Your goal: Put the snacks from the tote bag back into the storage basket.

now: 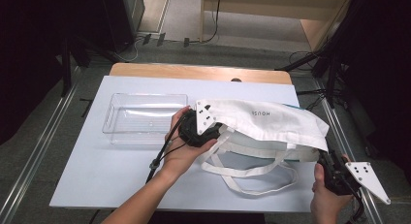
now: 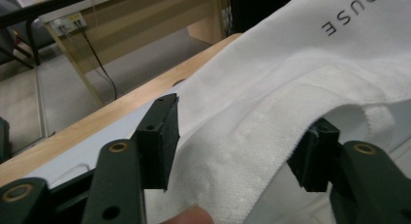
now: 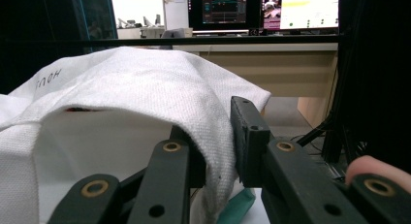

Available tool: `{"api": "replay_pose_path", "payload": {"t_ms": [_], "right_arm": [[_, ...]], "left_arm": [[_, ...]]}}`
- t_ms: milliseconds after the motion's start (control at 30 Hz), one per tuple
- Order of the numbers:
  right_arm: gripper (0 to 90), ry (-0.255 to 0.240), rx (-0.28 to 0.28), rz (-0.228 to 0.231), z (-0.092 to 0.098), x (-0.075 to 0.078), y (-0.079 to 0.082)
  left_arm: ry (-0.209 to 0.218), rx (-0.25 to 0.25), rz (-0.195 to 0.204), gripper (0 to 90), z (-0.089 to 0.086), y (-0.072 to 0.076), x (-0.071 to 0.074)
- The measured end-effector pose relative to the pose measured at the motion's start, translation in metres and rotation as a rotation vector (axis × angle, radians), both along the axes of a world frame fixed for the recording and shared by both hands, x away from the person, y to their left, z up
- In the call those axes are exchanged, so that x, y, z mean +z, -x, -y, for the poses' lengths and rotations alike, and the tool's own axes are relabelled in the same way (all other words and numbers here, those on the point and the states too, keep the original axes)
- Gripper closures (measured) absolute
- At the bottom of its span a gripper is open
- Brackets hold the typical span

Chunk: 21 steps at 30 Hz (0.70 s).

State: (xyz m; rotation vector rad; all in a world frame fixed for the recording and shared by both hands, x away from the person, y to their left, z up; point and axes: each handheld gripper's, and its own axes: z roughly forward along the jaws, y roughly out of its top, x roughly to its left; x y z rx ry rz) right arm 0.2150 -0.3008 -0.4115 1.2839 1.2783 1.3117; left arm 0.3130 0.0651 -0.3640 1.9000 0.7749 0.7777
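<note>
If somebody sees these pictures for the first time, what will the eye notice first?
First, the big white cloth bag in the middle of the table, its handles lying toward the person. The right tool is shut on its edge; the left tool straddles its rim. A clear plastic box sits at its left.

White woven tote bag (image 1: 271, 122) with grey lettering between black jaws; teal thing (image 3: 236, 208) below right jaws; clear tray (image 1: 144, 118); pale blue desk (image 1: 111, 170).
</note>
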Motion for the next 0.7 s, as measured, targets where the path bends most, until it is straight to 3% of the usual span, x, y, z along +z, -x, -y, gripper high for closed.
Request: {"api": "replay_pose_path", "payload": {"t_ms": [100,133,167,200,300,367,433,567,700], "right_arm": [[73.9,0.000,-0.005,-0.001,0.000,0.000,0.000],[66.6,0.005,-0.027,-0.002,0.000,-0.001,0.000],[59.9,0.015,-0.070,-0.006,-0.001,-0.001,0.000],[57.6,0.011,-0.098,-0.016,0.000,-0.001,-0.001],[64.3,-0.016,-0.069,-0.025,0.004,-0.002,-0.002],[68.7,0.009,-0.047,-0.015,0.003,0.000,0.000],[69.0,0.016,-0.062,-0.009,0.001,0.001,0.000],[47.7,-0.045,-0.102,-0.047,0.003,0.001,-0.002],[30.5,-0.133,-0.100,-0.094,0.003,-0.004,0.004]], "left_arm": [[0.054,-0.031,-0.039,59.2,-0.002,-0.003,0.003],[0.084,-0.040,-0.060,64.4,-0.004,-0.005,0.004],[0.136,-0.062,-0.105,69.2,-0.008,-0.008,0.007],[0.174,-0.073,-0.132,74.1,-0.011,-0.010,0.008],[0.295,-0.121,-0.201,85.8,-0.022,-0.015,0.014],[0.327,-0.139,-0.193,88.7,-0.025,-0.015,0.019],[0.385,-0.167,-0.207,88.9,-0.027,-0.015,0.024],[0.448,-0.176,-0.224,88.7,-0.026,-0.019,0.030],[0.509,-0.176,-0.237,88.6,-0.025,-0.022,0.029]]}}
